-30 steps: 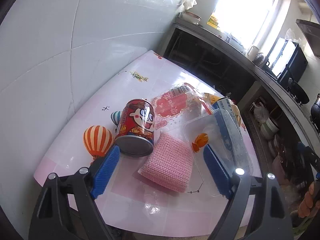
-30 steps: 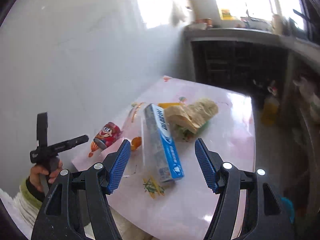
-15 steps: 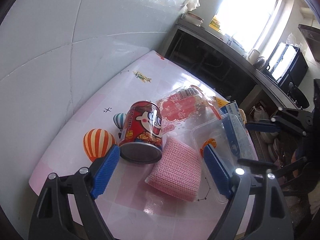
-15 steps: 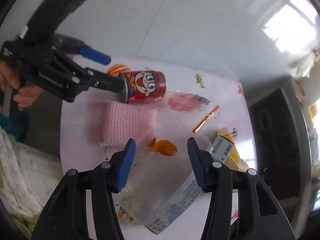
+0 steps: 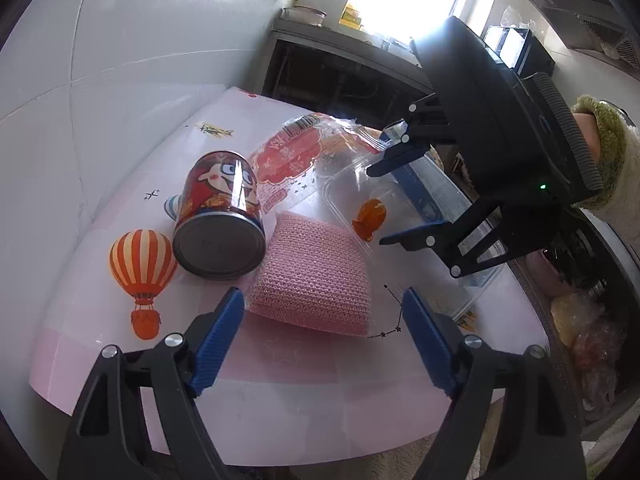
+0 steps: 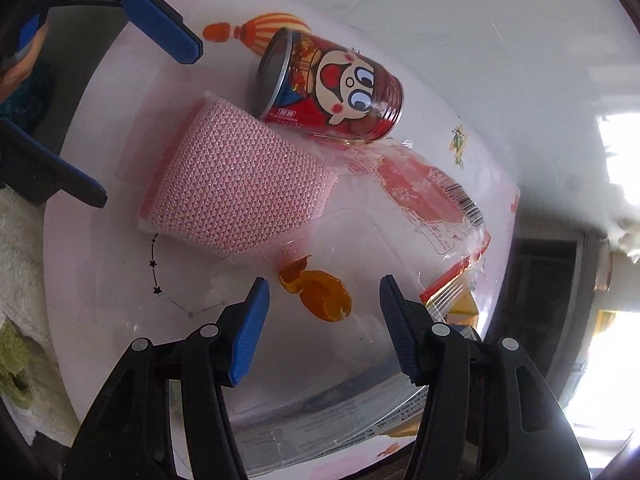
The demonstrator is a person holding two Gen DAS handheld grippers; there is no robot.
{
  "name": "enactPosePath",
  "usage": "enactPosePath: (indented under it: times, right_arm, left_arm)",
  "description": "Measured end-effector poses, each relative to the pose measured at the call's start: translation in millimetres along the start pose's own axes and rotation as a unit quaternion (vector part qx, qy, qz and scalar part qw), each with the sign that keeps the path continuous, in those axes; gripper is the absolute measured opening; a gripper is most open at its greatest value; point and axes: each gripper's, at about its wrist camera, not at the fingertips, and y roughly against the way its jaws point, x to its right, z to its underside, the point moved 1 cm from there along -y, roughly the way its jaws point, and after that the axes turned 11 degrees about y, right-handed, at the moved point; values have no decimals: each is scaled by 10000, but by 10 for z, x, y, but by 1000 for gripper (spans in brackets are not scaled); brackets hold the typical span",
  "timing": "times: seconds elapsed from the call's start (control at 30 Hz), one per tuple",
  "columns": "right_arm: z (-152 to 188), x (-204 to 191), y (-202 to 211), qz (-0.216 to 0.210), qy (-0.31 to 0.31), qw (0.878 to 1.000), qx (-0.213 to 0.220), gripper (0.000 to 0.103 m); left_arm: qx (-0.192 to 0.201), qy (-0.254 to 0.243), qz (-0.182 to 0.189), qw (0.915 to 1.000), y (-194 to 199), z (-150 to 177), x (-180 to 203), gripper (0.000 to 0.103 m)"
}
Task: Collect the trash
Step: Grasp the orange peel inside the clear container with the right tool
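Note:
A red cartoon can [image 5: 218,216] [image 6: 332,88] lies on its side on the pink table [image 5: 280,392]. Against it rests a pink knitted pad [image 5: 316,276] [image 6: 236,176]. My left gripper [image 5: 320,312] [image 6: 146,126] hangs just over the pad's near edge, jaws wide and closing slightly, pads off it. A piece of orange peel [image 5: 370,216] [image 6: 320,296] sits in a clear plastic tray [image 5: 344,196] [image 6: 360,236]. My right gripper [image 6: 323,292] [image 5: 378,206] is above the peel, jaws opening, not touching it. A red-printed clear wrapper [image 5: 296,152] [image 6: 424,184] lies behind.
A blue-and-white box [image 6: 320,432] shows through the tray. The white tiled wall [image 5: 100,80] borders the table on the left. A dark counter [image 5: 340,72] stands behind. Bags [image 5: 588,332] lie below the table's right edge. A fleece sleeve [image 5: 616,184] holds the right gripper.
My right gripper has swung in from the table's far side, rolled over and dropped above the tray and peel. My left gripper has sunk toward the pink pad.

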Motion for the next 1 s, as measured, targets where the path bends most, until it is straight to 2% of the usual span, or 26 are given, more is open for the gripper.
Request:
enactPosePath:
  times: [0.17, 0.27, 0.33, 0.47, 0.5, 0.7, 1.0]
  right_arm:
    - [-42, -21, -137, 3, 171, 9995, -270, 54]
    - [-64, -47, -218, 14, 240, 9989, -408, 50]
    - [-70, -72, -268, -3, 271, 9985, -475, 44]
    - [-68, -98, -321, -62, 189, 9982, -572, 20]
    - [-71, -95, -324, -63, 155, 9982, -569, 18]
    - [-20, 15, -163, -16, -367, 9990, -238, 10]
    - [340, 211, 346, 43, -1491, 9881, 370, 9]
  left_arm:
    - [-33, 119, 66, 9999, -112, -16, -5, 81]
    - [-63, 104, 44, 9999, -152, -1, 3, 81]
    - [-39, 92, 89, 9999, -155, 3, 9, 81]
    - [-47, 87, 140, 9999, -168, 43, 19, 81]
    - [-51, 90, 143, 9998, -169, 50, 20, 81]
    - [-4, 182, 202, 9996, -110, 78, 0, 81]
    - [98, 345, 546, 9979, 35, 119, -20, 81]
